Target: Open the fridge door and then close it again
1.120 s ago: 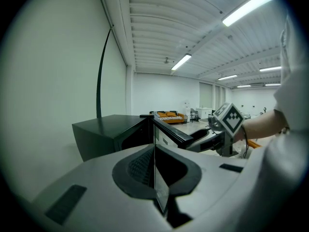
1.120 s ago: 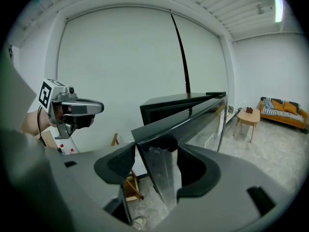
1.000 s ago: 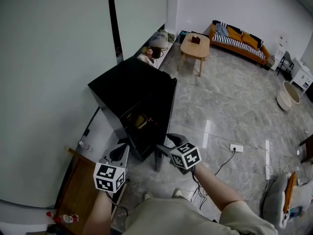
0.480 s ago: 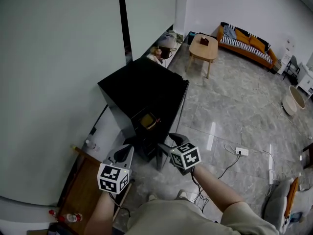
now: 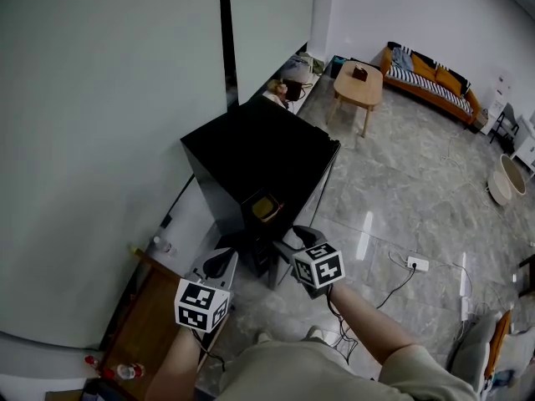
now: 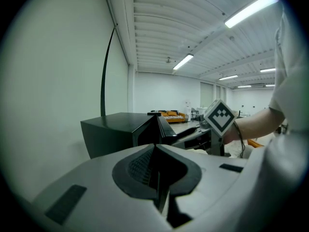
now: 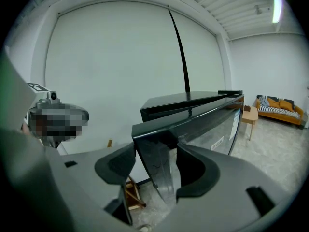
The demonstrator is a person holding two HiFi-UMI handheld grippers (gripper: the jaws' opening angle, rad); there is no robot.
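The glossy black fridge door (image 7: 212,124) has seemingly swung nearer shut, its slab edge clamped between the fingers of the right gripper (image 7: 159,159); the left gripper (image 6: 155,167) has its fingers closed, empty.

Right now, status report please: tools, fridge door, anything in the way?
Right tool clamped on edge of glossy black fridge door; door ajar. Left tool shut, empty. White power strip on floor, apart from door.

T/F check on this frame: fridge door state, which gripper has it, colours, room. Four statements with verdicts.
1. The fridge door is open. True.
2. The left gripper grips the door. False: its jaws are shut on nothing; the right gripper clamps the door's edge.
3. The fridge is white. False: it is black.
4. An orange sofa stands by the far wall. True.
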